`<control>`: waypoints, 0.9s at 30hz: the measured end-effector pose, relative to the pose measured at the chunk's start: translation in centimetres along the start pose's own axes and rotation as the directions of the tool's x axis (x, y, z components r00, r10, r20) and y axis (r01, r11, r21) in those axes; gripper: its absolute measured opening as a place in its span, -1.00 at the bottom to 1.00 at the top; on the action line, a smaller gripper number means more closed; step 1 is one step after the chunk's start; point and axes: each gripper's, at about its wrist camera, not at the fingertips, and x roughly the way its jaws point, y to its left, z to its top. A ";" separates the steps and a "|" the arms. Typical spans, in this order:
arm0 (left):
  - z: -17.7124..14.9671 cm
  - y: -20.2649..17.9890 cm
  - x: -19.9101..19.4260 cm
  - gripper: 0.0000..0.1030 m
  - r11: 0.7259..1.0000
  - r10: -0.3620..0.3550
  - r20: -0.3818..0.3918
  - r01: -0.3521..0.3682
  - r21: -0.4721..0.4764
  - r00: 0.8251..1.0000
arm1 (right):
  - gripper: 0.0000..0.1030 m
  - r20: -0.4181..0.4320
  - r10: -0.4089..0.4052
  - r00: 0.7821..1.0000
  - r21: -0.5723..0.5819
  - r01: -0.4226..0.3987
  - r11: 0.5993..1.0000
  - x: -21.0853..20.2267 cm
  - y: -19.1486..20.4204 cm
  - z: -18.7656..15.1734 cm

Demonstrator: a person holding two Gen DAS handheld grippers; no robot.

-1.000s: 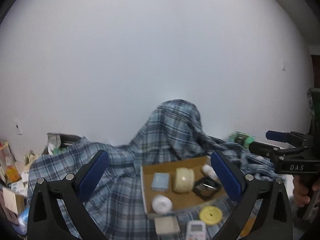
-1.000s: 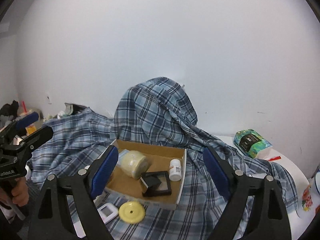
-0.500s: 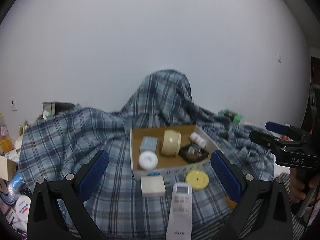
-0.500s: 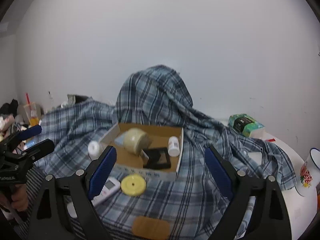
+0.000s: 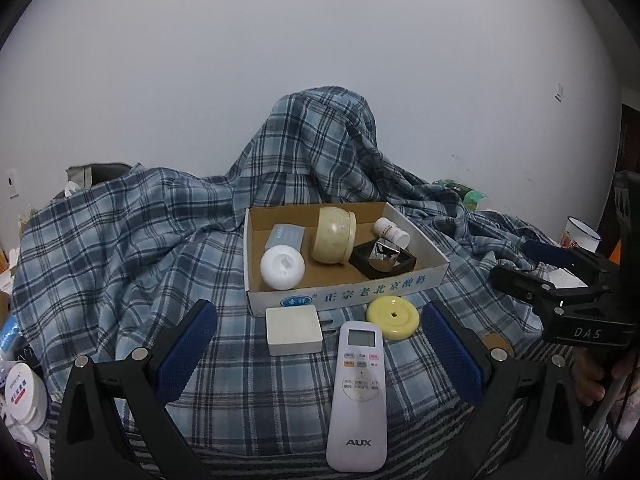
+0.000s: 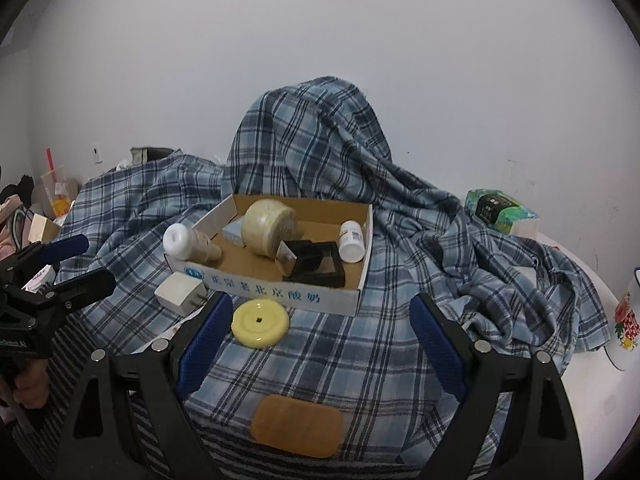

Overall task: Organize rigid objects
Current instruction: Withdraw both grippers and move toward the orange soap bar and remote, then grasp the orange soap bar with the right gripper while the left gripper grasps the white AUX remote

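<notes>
Both the left gripper (image 5: pixel 318 354) and right gripper (image 6: pixel 320 338) hang wide open and empty, evidently ready to collect the remote (image 5: pixel 359 392), disc (image 6: pixel 260 322) and white block (image 5: pixel 294 330) lying just outside the box (image 5: pixel 348 296).

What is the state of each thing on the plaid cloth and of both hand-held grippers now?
Open cardboard box: lidless, holding items.
Cream round jar: on its side, in the box.
Small white pill bottle: lying down, in the box.
Yellow round disc: flat, outside the box.
White remote control: face up, outside.
Left hand-held gripper: open, empty.
Right hand-held gripper: open, empty.
</notes>
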 end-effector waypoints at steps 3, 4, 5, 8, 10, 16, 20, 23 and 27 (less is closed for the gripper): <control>0.0 -0.1 0.4 1.00 1.000 -0.007 -0.019 0.007 0.006 1.000 | 0.73 -0.004 0.009 1.000 0.001 -0.009 1.000 0.1 0.0 0.0; 0.0 -0.2 0.4 1.00 1.000 -0.009 -0.022 0.010 0.008 1.000 | 0.73 -0.006 0.010 1.000 0.003 -0.010 1.000 0.2 0.0 0.0; 0.0 -0.2 0.5 1.00 1.000 -0.009 -0.024 0.009 0.008 1.000 | 0.73 -0.008 0.011 1.000 0.005 -0.011 1.000 0.3 -0.1 0.0; 0.1 -0.1 1.0 1.00 1.000 -0.004 -0.051 0.004 0.003 0.999 | 0.73 -0.018 0.001 1.000 0.017 -0.001 1.000 0.3 -0.3 0.0; 0.1 0.0 1.7 0.82 1.000 -0.015 -0.086 0.015 0.001 0.996 | 0.73 -0.049 -0.026 0.998 0.031 0.027 0.999 0.3 -0.4 0.1; -0.2 -0.2 2.3 0.76 0.999 -0.037 -0.115 0.039 0.011 0.993 | 0.73 -0.190 -0.065 0.980 0.066 0.079 0.995 0.6 -0.3 -0.3; -0.2 -0.7 2.0 0.76 0.998 -0.042 -0.096 0.045 0.034 0.994 | 0.73 -0.276 -0.114 0.954 0.125 0.154 0.980 1.5 -0.7 -1.6; -0.2 -1.1 1.9 0.76 0.998 -0.041 -0.092 0.046 0.053 0.995 | 0.73 -0.327 -0.106 0.939 0.181 0.172 0.968 2.1 -0.9 -2.7; -0.2 -1.4 1.6 0.76 0.996 -0.042 -0.076 0.047 0.072 0.996 | 0.73 -0.368 -0.089 0.926 0.208 0.175 0.962 2.6 -0.8 -3.7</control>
